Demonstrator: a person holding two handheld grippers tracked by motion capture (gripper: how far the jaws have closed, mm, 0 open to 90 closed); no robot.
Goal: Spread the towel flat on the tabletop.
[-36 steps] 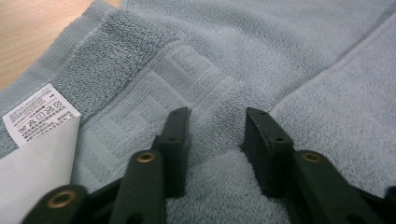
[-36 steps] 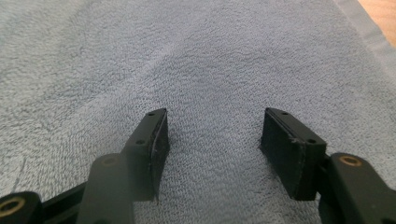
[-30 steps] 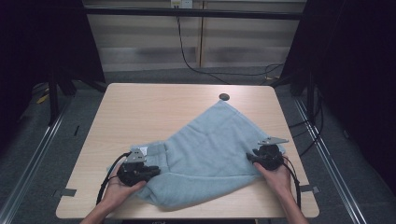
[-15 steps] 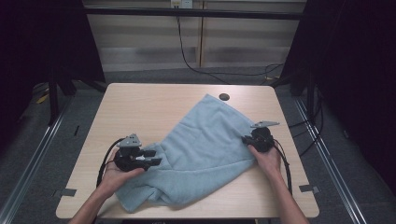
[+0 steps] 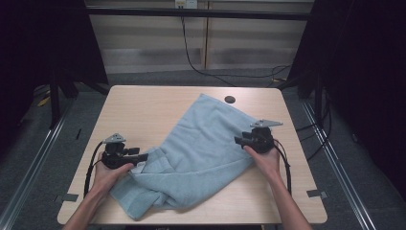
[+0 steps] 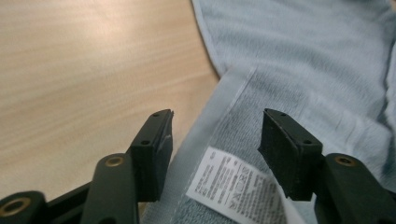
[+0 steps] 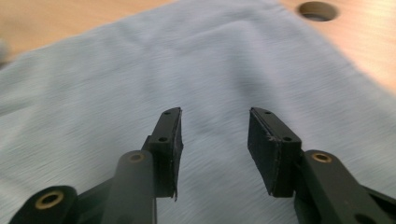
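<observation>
Light-blue terry towel point(image 5: 201, 148) lies rumpled, white label point(image 6: 233, 186) up, both grippers' jaws just spreading, gripping nothing.

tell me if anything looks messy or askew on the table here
The light blue towel lies askew, diagonal across the wooden table, with its near-left end bunched into folds instead of flat. Its white care label faces up between the left gripper's open jaws. No spill or damage shows.
</observation>
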